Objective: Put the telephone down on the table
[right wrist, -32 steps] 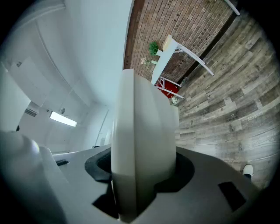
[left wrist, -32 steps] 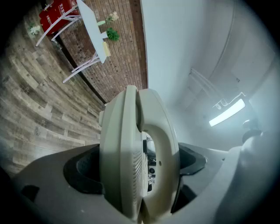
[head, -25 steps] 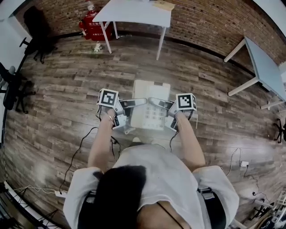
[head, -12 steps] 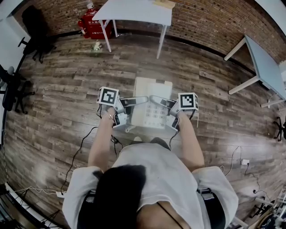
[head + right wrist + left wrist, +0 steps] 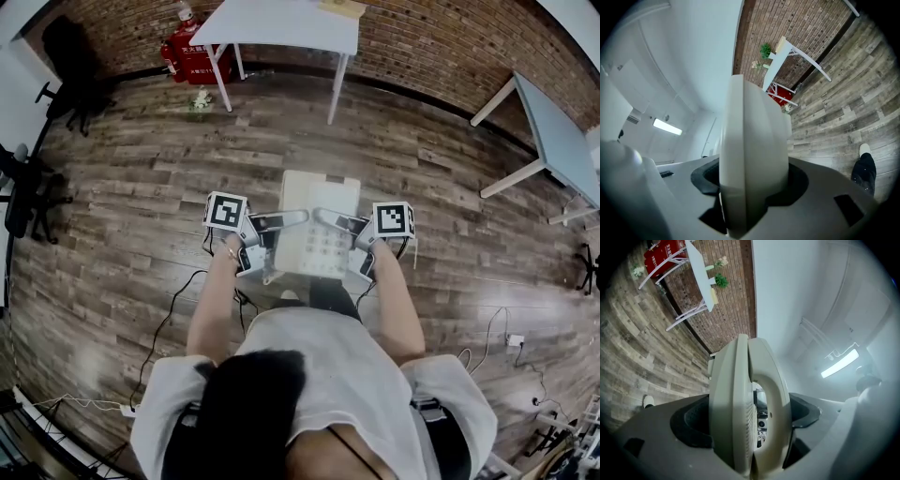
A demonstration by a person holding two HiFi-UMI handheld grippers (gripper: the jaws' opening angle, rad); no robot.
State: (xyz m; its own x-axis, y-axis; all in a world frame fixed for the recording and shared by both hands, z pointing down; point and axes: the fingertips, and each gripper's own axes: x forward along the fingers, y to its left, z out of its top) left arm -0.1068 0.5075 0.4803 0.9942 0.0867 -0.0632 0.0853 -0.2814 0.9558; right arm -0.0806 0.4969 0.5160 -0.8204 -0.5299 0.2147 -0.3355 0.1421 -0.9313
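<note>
Overhead, a worn wood-plank floor [image 5: 141, 187] runs to a brick wall [image 5: 422, 47], where a white slim-legged table [image 5: 281, 23] stands. Above the floor, the smooth cream telephone [image 5: 319, 230], boxy with rounded edges, is clamped between the fingers of the left gripper [image 5: 270, 239] and the right gripper [image 5: 351, 242].

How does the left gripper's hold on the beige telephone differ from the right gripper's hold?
The left gripper clamps the beige plastic telephone on the side that carries the arched handset. The right gripper clamps its plain, solid side. The left gripper's view looks through a gap under the handset, but solid casing blocks the right gripper's view. Both are shut on the telephone, holding it over the wooden floor.
</note>
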